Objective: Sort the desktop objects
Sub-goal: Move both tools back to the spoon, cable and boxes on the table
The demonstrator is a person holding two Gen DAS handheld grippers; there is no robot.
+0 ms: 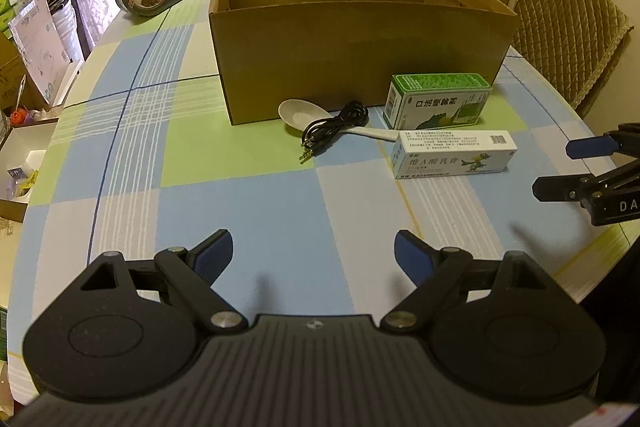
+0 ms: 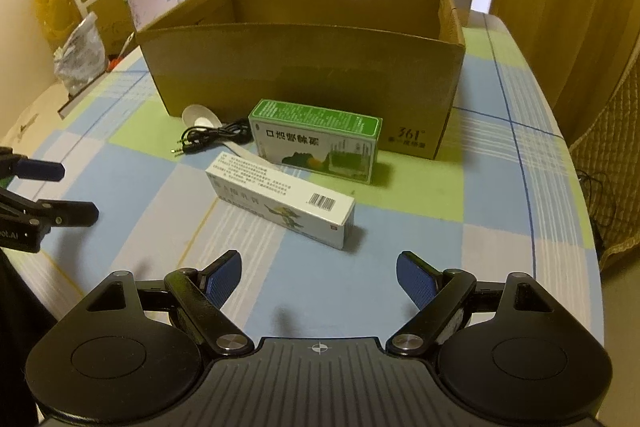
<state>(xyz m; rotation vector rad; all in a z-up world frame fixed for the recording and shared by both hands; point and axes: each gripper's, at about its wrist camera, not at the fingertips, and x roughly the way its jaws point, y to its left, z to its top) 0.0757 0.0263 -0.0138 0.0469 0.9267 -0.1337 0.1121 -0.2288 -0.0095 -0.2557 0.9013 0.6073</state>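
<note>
Left gripper: fingers spread wide, holding nothing, hovering over the near edge of the table.

Right gripper: fingers likewise standing wide and empty, pointing at the white box, near the table's right side.

White box: lying flat just ahead of the right gripper, nearest of all items, closest to the near edge.

Green box: standing on its long side just behind the white box, close to the carton's front wall.

Spoon: lying before the carton, handle running under the cable toward the boxes.

Black cable: coiled across the spoon handle, plugs pointing toward the near edge.

Cardboard carton: open-topped, sitting toward the far edge; what shows of its interior is looking empty, though its floor is hidden.

Progress: sorting appears not yet started; all four items are waiting outside the carton.
</note>
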